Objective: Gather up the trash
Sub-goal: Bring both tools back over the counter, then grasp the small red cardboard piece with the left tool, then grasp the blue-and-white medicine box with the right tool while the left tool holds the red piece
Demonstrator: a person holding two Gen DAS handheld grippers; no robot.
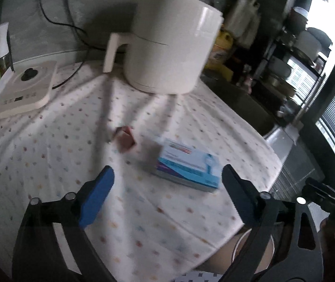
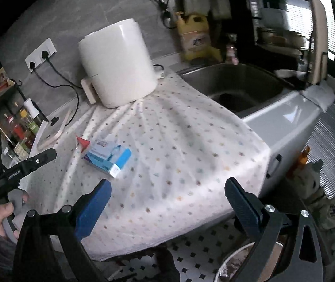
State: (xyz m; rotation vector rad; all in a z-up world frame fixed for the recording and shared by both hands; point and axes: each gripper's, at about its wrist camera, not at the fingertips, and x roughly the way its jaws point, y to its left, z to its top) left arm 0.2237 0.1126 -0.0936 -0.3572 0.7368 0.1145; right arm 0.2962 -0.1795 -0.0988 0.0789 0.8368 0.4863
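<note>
A blue and white cardboard box (image 1: 188, 168) lies on the dotted white cloth (image 1: 50, 152), just beyond my open left gripper (image 1: 167, 178). A small red and white scrap (image 1: 126, 138) lies behind the box to the left. In the right wrist view the box (image 2: 107, 156) and the red scrap (image 2: 82, 143) lie at the cloth's left side, far-left of my open, empty right gripper (image 2: 167, 190), which hovers over the cloth's front edge. The left gripper's body (image 2: 26, 164) shows at the left there.
A big white appliance (image 1: 169, 44) stands at the back of the cloth (image 2: 179, 141), a flat white base (image 1: 24, 91) at far left. A steel sink (image 2: 235, 87) is to the right. A bin rim (image 2: 235, 258) shows below on the tiled floor. Bottles (image 2: 19, 127) stand at left.
</note>
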